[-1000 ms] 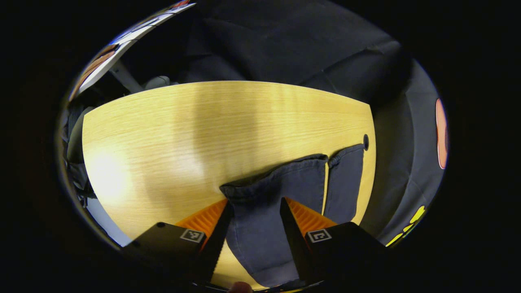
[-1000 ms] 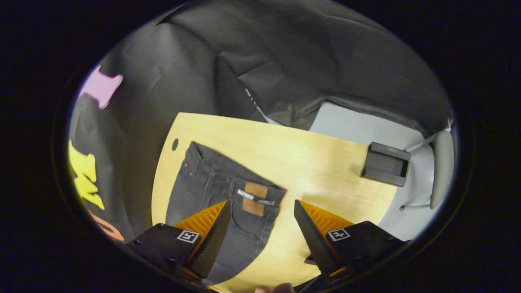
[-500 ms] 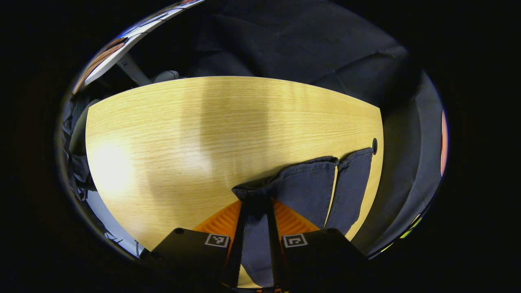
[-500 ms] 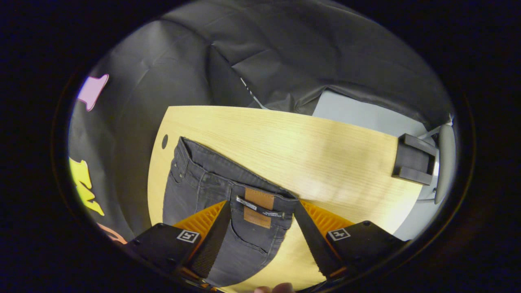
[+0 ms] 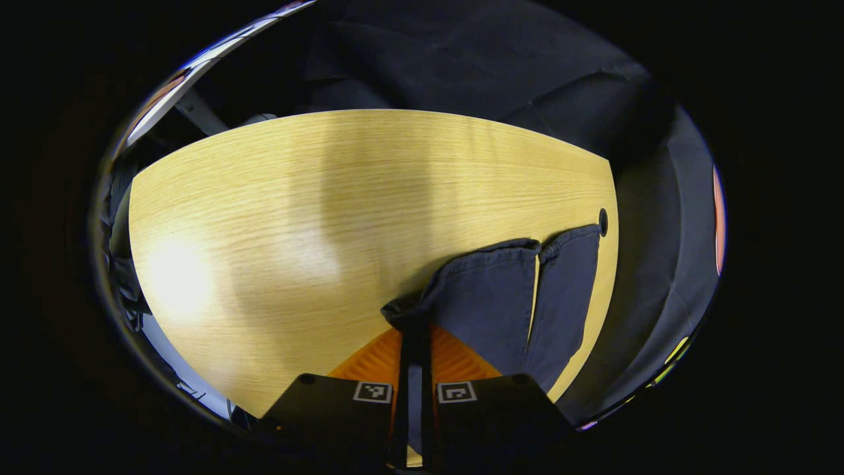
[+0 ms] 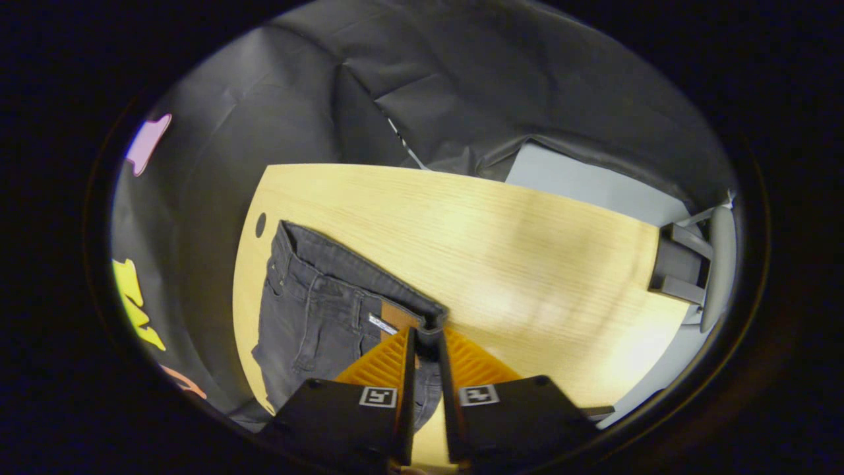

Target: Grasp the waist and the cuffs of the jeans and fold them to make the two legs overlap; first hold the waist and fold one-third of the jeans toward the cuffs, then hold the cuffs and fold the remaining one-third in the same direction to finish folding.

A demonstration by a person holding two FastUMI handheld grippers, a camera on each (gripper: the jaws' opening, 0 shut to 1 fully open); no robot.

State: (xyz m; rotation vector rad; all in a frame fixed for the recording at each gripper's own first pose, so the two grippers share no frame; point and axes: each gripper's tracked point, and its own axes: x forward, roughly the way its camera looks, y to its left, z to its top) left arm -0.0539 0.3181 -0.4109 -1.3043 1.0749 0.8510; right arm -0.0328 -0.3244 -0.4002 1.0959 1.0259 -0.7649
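Dark jeans lie flat on a light wooden table. In the left gripper view the two leg ends [image 5: 508,297] lie side by side, and my left gripper [image 5: 415,333] is shut on the corner of the near cuff [image 5: 405,315], which is bunched up between the fingers. In the right gripper view the waist end of the jeans [image 6: 323,297] points away, with a brown patch [image 6: 394,316] at the waistband. My right gripper [image 6: 425,340] is shut on the near corner of that waistband.
The wooden table [image 5: 297,218] stretches wide beyond the cuffs. A small round hole [image 5: 602,221] sits near its edge beside the far cuff. A dark box-like object [image 6: 676,270] stands past the table's far right end. Black cloth hangs behind.
Both grippers went from open to shut. The left one closed on the near cuff and bunched it. The right one moved in over the waistband and closed on its corner.
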